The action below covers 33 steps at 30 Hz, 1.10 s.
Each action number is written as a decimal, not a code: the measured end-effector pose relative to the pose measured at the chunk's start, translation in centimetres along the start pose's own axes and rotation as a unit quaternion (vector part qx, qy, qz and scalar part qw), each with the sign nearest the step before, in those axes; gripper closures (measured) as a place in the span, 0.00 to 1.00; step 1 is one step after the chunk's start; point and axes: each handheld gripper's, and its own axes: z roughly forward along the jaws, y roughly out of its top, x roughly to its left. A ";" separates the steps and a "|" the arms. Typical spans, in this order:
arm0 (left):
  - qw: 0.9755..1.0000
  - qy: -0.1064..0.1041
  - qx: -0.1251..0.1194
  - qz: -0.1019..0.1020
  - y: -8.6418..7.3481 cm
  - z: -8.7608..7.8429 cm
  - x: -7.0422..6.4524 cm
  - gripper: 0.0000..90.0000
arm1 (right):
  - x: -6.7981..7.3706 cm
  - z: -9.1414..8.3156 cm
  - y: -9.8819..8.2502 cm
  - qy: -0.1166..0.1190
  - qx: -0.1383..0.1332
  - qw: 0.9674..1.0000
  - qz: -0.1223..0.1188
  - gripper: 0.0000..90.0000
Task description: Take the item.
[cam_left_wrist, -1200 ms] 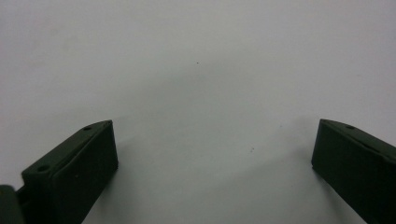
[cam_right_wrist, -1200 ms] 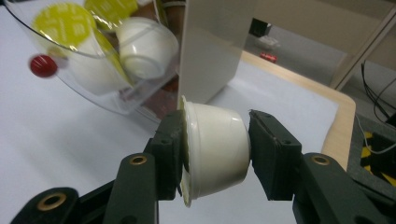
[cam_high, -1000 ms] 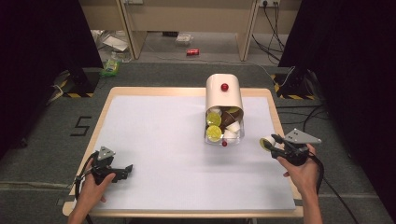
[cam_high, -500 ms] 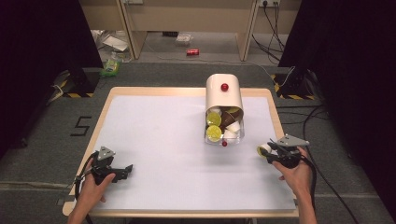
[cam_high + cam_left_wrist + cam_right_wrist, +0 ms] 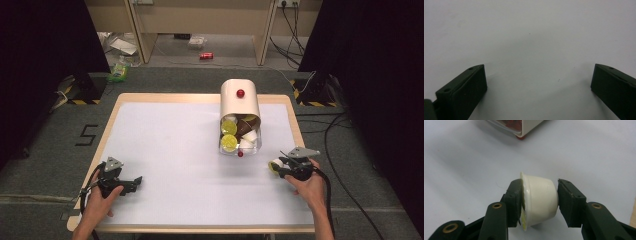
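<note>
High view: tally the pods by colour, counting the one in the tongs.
Yellow-lidded pods: 3 (2 in the container mouth, 1 gripped in the right tongs)
Brown pods: 1
White pods: at least 2, the pile is too blurred to be sure
Total: at least 6

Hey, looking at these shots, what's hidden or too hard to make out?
- Capsule lid face: right gripper view, covered by one jaw; print unreadable.
- Dispenser rear contents: high view, hidden by its cream cover.
- Capsules at its open end: too small to count.
- Dispenser in right gripper view: cut off by top edge.
- Left gripper: jaws small in high view.
</note>
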 end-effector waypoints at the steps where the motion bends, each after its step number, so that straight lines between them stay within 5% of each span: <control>1: 1.000 0.000 0.000 0.000 0.0 0.0 0.0 0.00 | 0.0 0.0 0.0 0.000 -0.001 1.000 0.000 0.62; 14: 1.000 0.000 0.000 0.000 0.0 0.0 0.0 0.00 | 0.1 -0.1 0.0 -0.003 0.006 1.000 -0.004 0.60; 26: 1.000 0.000 0.001 0.000 0.0 0.0 0.0 0.00 | 0.0 -0.9 0.3 -0.013 -0.019 0.999 0.023 0.38; 33: 1.000 0.000 0.001 -0.001 0.0 0.0 0.0 0.00 | 0.3 -2.1 0.8 -0.027 -0.036 0.999 0.030 0.35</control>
